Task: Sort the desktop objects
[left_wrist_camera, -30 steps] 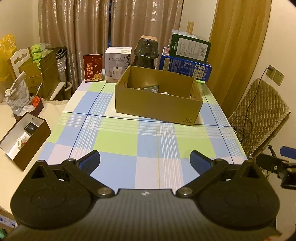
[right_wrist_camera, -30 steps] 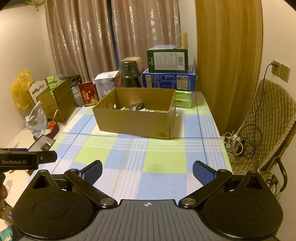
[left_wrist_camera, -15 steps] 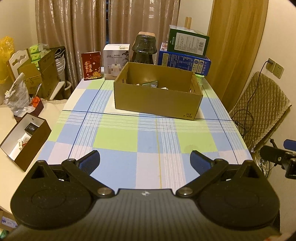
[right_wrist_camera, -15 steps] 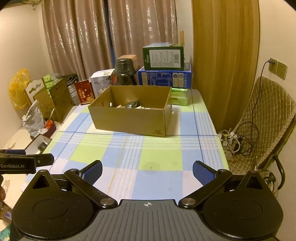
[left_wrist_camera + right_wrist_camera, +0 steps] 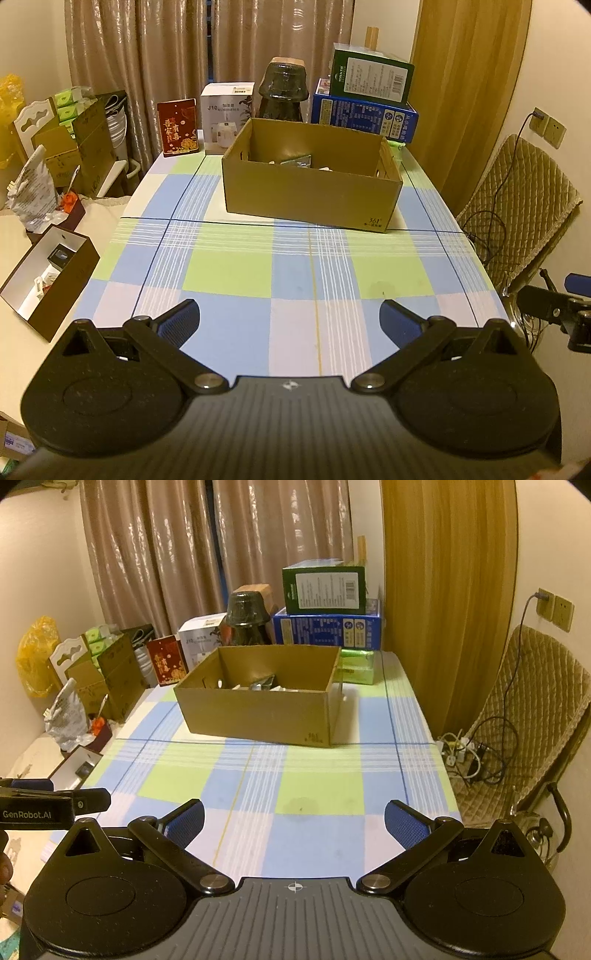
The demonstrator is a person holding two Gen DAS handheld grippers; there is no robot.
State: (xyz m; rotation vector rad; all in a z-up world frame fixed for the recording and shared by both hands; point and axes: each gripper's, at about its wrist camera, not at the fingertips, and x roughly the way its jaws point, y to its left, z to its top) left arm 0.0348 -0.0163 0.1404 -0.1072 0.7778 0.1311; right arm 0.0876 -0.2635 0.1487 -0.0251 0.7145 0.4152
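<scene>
At lower left of the left wrist view, a small open brown box sits beside the checked tablecloth. The left gripper is spread wide, holding nothing. The cardboard box stands upper centre, small items inside. The right gripper is likewise spread, empty.

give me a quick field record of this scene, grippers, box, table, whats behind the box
left hand-held gripper: open, empty, above the near end of the table
right hand-held gripper: open, empty, above the near end of the table
table: checked cloth in blue, green and white
cardboard box: open top, at the far middle of the table, a few small items inside, too small to name
behind the box: dark glass jar, white humidifier box, red box, green box stacked on blue box
right of table: quilted chair
</scene>
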